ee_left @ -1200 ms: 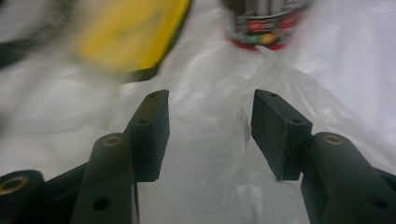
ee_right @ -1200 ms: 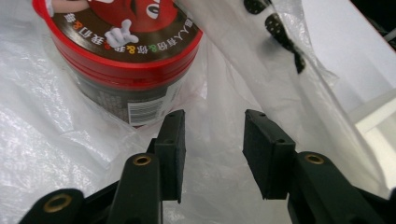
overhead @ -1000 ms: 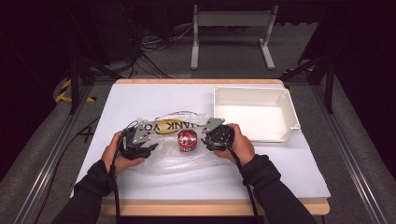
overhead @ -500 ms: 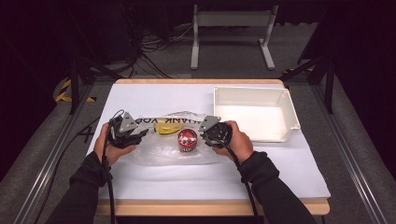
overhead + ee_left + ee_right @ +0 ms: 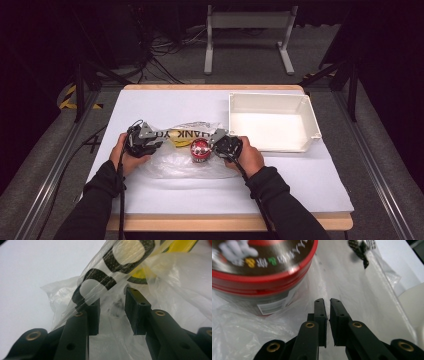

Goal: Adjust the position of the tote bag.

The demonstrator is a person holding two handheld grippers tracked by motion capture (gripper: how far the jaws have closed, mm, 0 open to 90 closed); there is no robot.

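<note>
A clear plastic bag (image 5: 175, 162) with black lettering and a yellow mark lies flat on the white table. A red-lidded can (image 5: 200, 149) stands at its middle. My left gripper (image 5: 157, 142) is at the bag's left end. In the left gripper view its jaws (image 5: 112, 305) have just been closing and still stand apart, with bag film (image 5: 175, 290) draped over one and running between them. My right gripper (image 5: 212, 147) sits just right of the can (image 5: 262, 270). Its jaws (image 5: 327, 302) have just been closing to a thin slit, pinching the bag's film (image 5: 362, 290).
An empty white tray (image 5: 272, 127) stands at the table's back right, close to my right hand. The table top (image 5: 150, 105) is covered in white. Cables and a metal stand lie on the floor beyond the far edge.
My left hand has shifted a little to the left, along the bag's left end. The right hand has stayed beside the can.
</note>
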